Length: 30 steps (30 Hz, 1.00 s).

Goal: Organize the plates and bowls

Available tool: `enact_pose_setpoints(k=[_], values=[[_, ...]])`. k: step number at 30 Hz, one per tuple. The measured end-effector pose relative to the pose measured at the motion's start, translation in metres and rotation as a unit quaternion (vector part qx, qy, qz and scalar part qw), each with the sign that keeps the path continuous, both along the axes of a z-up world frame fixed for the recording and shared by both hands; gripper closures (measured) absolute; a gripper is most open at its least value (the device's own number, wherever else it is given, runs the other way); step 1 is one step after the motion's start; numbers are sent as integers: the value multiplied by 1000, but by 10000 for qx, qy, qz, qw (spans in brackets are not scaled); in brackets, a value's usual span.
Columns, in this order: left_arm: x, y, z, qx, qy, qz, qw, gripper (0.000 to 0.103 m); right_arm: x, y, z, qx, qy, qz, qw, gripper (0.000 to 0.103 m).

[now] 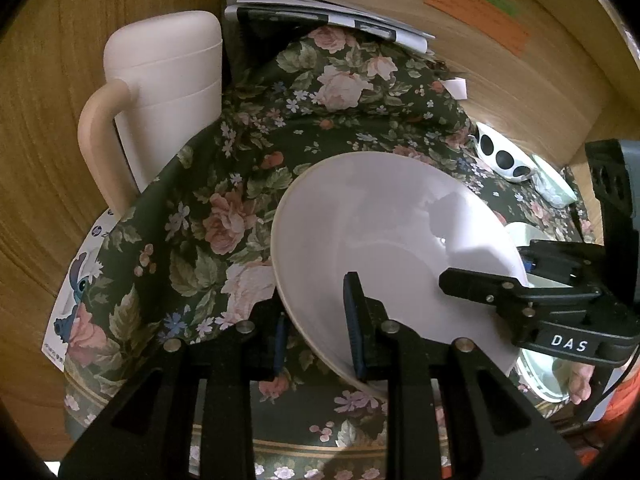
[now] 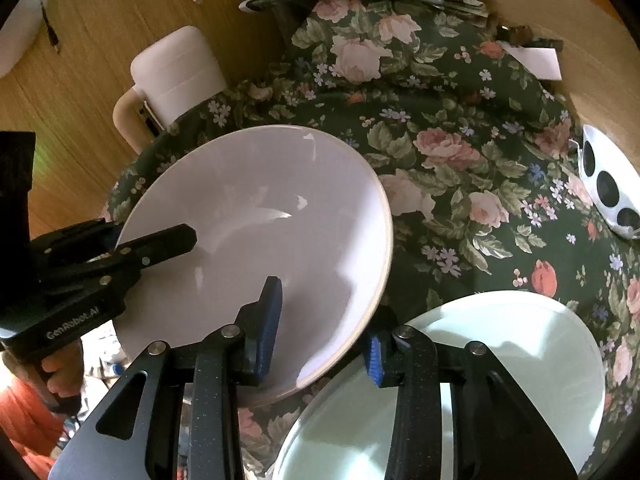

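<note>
Both claws grip white bowl (image 1: 384, 240) rim: left claw (image 1: 320, 328) clamped, right claw (image 2: 324, 332) straddling edge, above floral cloth (image 1: 200, 208)

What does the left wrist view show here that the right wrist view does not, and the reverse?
Only the left wrist view shows the cartoon sheet under the cloth's edge and the orange note on the wood.

Only the right wrist view shows most of the pale green plate beside the white bowl; the left wrist view catches just its edge.

Both show the white bowl gripped at opposite rims by the left gripper and right gripper, the floral cloth, the pink jug and the dotted bowl.
</note>
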State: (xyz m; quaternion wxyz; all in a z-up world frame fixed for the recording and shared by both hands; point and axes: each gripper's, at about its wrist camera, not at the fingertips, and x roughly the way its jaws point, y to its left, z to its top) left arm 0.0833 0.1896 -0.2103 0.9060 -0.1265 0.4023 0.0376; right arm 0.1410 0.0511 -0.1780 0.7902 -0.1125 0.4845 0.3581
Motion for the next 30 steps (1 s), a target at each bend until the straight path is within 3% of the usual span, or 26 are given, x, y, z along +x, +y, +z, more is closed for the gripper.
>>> enact_pose_setpoints(k=[4,10,12,14,24,30], values=[[-1,-1,2,129,-18,-18,9999,76,-2,-5,5,51,-75,-41,10000,68],[-8,-1,19,341,-167,79,9992,63,-3,-26,23,300,-334,-281,9986,57],[-11,-5,28,448,-291,47,9986,52,-2,-34,28,401,-381,-385,9977,54],[-12,-10,37,540,-423,22,9976,48,0,-43,34,508,-429,-501,9965,54],[7,-47,75,621,-879,-193,9940,37,9,-104,68,810,-877,-1113,9866,54],[32,-72,83,608,-937,-422,9928,30,16,-144,81,756,-1227,-1501,9781,49]])
